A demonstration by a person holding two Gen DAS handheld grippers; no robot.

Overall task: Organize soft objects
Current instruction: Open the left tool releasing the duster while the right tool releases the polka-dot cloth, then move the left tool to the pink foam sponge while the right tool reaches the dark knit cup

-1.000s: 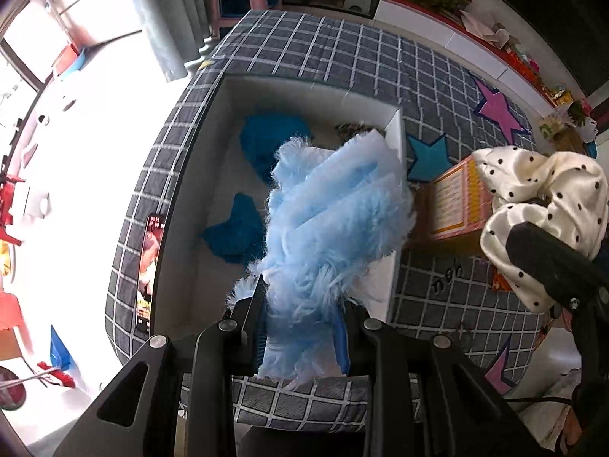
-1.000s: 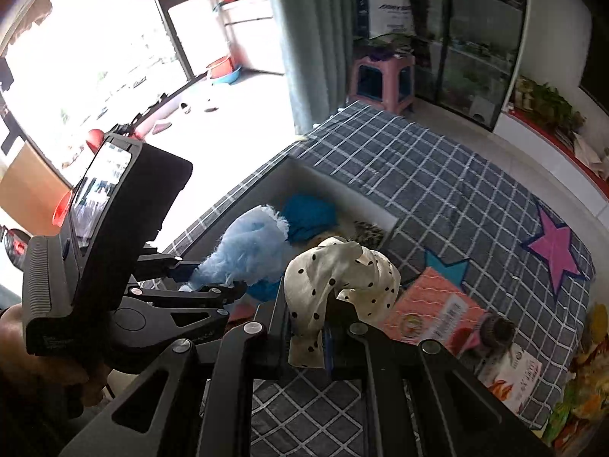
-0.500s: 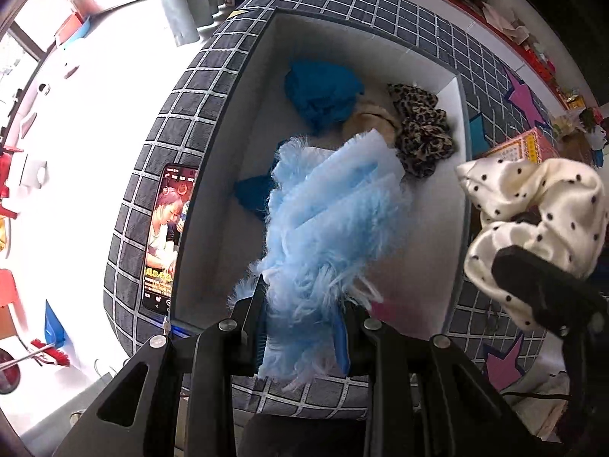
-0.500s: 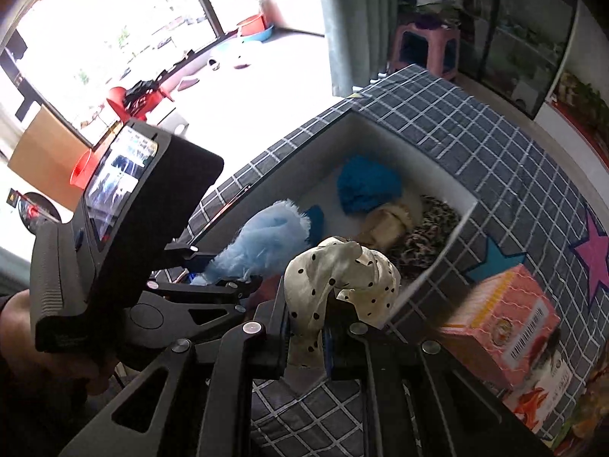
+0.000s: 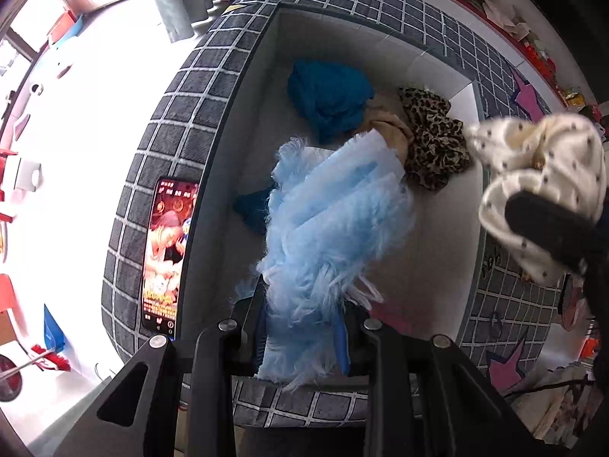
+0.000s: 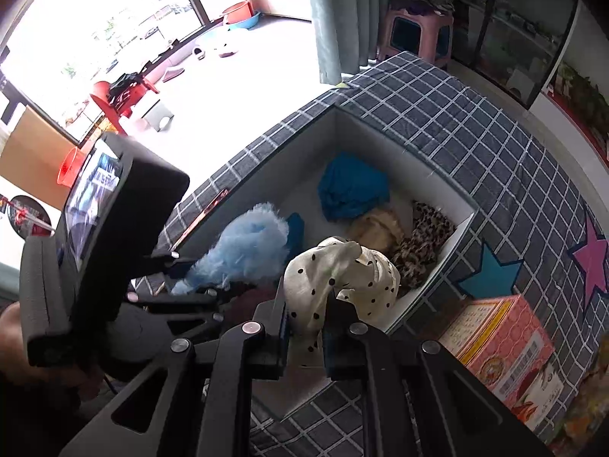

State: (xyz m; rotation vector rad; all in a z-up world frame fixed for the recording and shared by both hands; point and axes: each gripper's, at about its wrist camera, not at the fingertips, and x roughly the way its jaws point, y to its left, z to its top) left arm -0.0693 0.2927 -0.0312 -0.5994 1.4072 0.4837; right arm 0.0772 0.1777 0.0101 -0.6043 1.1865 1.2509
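Scrunchies fill both our tools: our left gripper (image 5: 300, 337) is clamped on a fluffy light-blue scrunchie (image 5: 327, 236) above the white box (image 5: 213, 228), and our right gripper (image 6: 304, 337) is pinched tight on a cream polka-dot scrunchie (image 6: 338, 278) over the box's near corner. Both held pieces hang above the box floor without touching it.

Inside the box we count three soft items lying free along the far end: one teal bundle (image 5: 329, 99), one tan piece (image 6: 375, 226) and one leopard-print scrunchie (image 5: 436, 139). A further dark-blue scrap (image 5: 253, 209) shows behind the fluffy one, mostly covered, so we cannot tell what it is. A dark reddish patch low in the box is also too hidden to name.

Beside the box on the grey checked cloth (image 6: 456, 114) lie one phone (image 5: 165, 255) with a lit screen, close against the box's left wall, and one pink carton (image 6: 502, 350) just beyond its right corner. In the right wrist view the left tool's body blocks the box's near-left part.
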